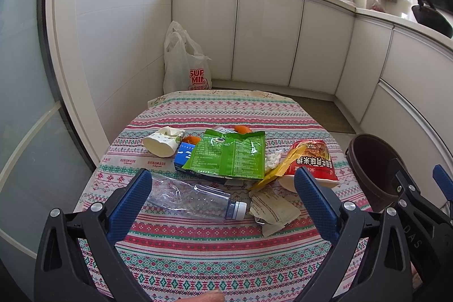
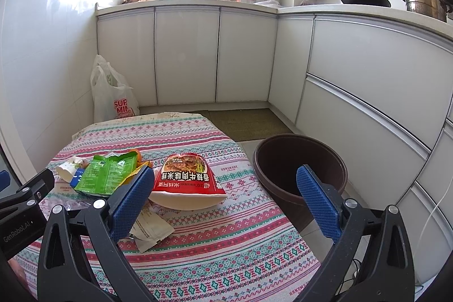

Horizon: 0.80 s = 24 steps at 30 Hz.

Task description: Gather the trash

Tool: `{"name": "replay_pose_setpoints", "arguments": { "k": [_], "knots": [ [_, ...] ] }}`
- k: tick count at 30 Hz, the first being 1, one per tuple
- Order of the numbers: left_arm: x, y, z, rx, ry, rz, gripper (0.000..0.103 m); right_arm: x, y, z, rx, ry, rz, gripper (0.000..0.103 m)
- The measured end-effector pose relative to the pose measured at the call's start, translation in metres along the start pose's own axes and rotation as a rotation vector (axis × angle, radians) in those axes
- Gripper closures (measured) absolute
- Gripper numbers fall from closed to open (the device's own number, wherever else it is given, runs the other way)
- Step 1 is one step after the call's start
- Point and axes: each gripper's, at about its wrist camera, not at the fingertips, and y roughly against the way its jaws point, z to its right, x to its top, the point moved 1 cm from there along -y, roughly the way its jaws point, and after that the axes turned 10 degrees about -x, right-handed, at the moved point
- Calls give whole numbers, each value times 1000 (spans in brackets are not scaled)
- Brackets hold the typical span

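Observation:
Trash lies on the patterned table [image 1: 198, 245]: a clear plastic bottle [image 1: 195, 198], a green snack bag [image 1: 229, 156], a red noodle bowl [image 1: 314, 160], a crushed white paper cup [image 1: 162, 142], a blue carton [image 1: 184, 156], a yellow sachet [image 1: 279, 170] and a pale wrapper [image 1: 273, 210]. My left gripper [image 1: 223, 200] is open above the bottle and wrapper, empty. My right gripper [image 2: 226, 197] is open, empty, with the red noodle bowl [image 2: 188, 180] between its fingers. A brown bin [image 2: 300, 169] stands on the floor right of the table.
A white plastic shopping bag [image 1: 184, 61] stands on the floor beyond the table against the wall. White kitchen cabinets [image 2: 198, 55] run along the back and right. Orange peel [image 1: 242, 129] lies behind the green bag. A doormat [image 2: 246, 123] lies on the floor.

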Motion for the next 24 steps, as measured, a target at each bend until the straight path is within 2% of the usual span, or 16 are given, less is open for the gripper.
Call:
{"name": "replay_pose_setpoints", "arguments": {
  "k": [11, 16, 20, 24],
  "knots": [
    [-1, -1, -2, 1, 0, -2, 5, 1, -2, 1, -1, 4, -8, 7],
    [-1, -3, -3, 3, 1, -5, 5, 0, -6, -1, 11, 10, -44, 7],
    [-1, -7, -8, 7, 22, -17, 5, -2, -16, 1, 25, -1, -117, 7],
    [-2, -14, -19, -11, 82, -62, 5, -9, -37, 3, 77, -27, -272, 7]
  ]
}}
